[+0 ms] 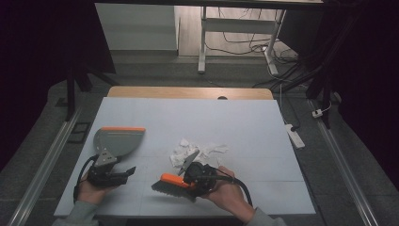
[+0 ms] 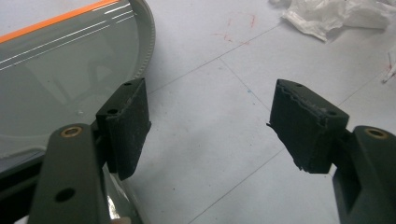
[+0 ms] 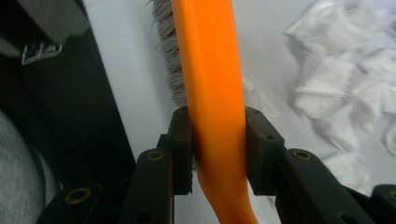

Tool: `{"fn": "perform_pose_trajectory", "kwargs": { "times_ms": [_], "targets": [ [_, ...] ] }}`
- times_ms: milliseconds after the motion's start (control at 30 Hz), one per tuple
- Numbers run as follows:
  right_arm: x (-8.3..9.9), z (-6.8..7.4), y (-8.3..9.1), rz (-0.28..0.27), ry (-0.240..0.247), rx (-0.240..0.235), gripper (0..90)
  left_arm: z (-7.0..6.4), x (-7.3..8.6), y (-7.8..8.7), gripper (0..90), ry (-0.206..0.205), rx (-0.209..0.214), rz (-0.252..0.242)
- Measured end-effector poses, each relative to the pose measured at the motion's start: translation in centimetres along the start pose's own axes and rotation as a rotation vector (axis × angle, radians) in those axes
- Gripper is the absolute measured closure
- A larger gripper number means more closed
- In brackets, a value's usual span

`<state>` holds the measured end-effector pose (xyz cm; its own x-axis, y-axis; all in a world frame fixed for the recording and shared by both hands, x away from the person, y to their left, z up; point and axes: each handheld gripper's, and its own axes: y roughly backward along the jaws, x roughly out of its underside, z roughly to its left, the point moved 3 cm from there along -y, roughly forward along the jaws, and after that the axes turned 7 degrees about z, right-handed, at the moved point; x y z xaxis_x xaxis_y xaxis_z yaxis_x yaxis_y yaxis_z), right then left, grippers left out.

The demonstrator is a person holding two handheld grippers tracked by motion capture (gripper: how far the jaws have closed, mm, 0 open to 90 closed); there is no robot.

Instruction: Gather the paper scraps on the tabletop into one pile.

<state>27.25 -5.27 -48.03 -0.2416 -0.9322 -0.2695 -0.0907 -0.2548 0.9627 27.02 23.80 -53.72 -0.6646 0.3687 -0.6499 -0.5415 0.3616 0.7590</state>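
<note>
Brush clamped in the right jaws, left jaws spread beside the dustpan.

High view: the right gripper [image 1: 188, 176] holds the brush [image 1: 173, 185] low over the bench [image 1: 244, 122], crumpled paper [image 1: 197, 151] just beyond its jaws; the left gripper [image 1: 123, 173] sits just behind the dustpan [image 1: 117, 140]. Left gripper view: the jaws stand wide apart with bare bench between them, the dustpan [image 2: 65, 70] against the left-hand jaw. Right gripper view: both jaws press the brush's orange handle [image 3: 215, 93], bristles running ahead, paper [image 3: 345, 79] off to the right.
</note>
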Motion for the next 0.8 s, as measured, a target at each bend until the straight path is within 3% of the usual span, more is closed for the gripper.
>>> {"fn": "perform_pose_trajectory", "kwargs": {
  "times_ms": [133,267,367,667,800],
  "targets": [
    [-0.5,0.5,-0.8,0.038,0.003,0.025,66.7,0.0,0.0,0.0,29.3,-0.002,0.002,0.001],
    [-1.0,-0.1,-1.2,0.062,0.029,0.078,66.8,0.0,0.0,-0.1,29.3,-0.001,0.003,0.002],
    [-1.4,-1.2,-1.5,0.056,0.014,0.084,66.8,0.0,0.1,-0.1,29.5,-0.001,0.002,0.002],
    [-2.1,-5.1,-1.3,0.052,-0.041,0.23,66.9,0.1,0.1,-0.1,29.5,-0.001,0.001,0.004],
    [-1.8,-5.7,-0.4,-0.01,-0.074,0.187,66.8,0.1,0.1,-0.1,29.5,-0.001,0.003,0.004]
  ]
}}
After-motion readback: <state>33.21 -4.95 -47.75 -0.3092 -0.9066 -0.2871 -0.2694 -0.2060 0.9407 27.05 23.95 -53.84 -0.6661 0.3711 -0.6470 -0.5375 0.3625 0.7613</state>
